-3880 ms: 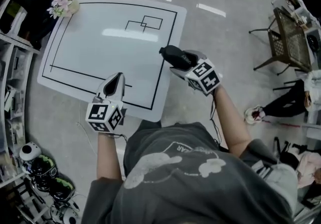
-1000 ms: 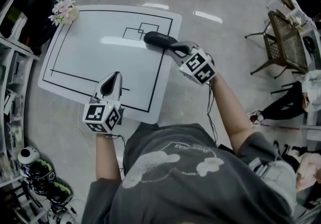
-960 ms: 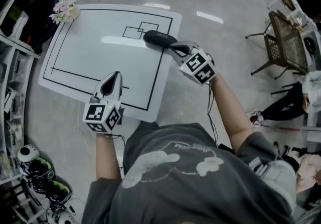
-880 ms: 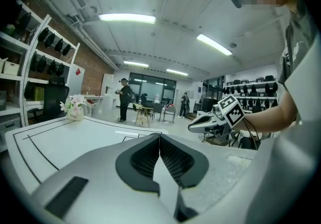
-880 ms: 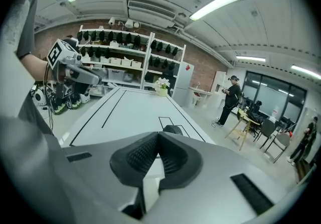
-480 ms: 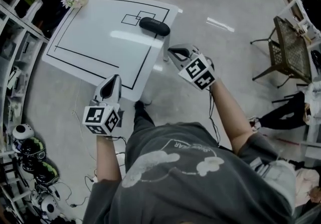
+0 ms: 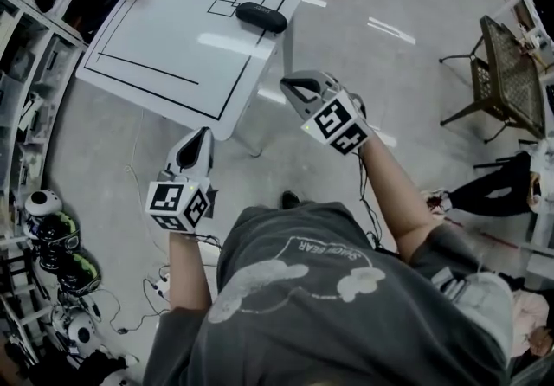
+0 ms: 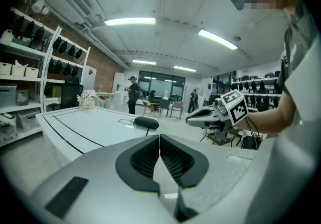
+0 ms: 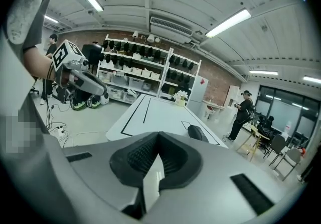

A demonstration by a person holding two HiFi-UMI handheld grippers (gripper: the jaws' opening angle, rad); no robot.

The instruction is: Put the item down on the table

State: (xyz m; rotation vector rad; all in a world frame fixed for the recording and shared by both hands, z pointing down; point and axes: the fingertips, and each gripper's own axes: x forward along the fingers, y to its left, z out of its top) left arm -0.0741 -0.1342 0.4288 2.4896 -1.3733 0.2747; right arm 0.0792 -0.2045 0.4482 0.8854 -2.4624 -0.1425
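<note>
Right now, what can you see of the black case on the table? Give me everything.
The black case is a dark oblong with rounded ends and a matte, slightly domed top. It looks closed, but no seam or print can be made out. It lies flat on the white table near the far right edge, beside or partly over the small drawn rectangles. Nothing but the tabletop touches it.
</note>
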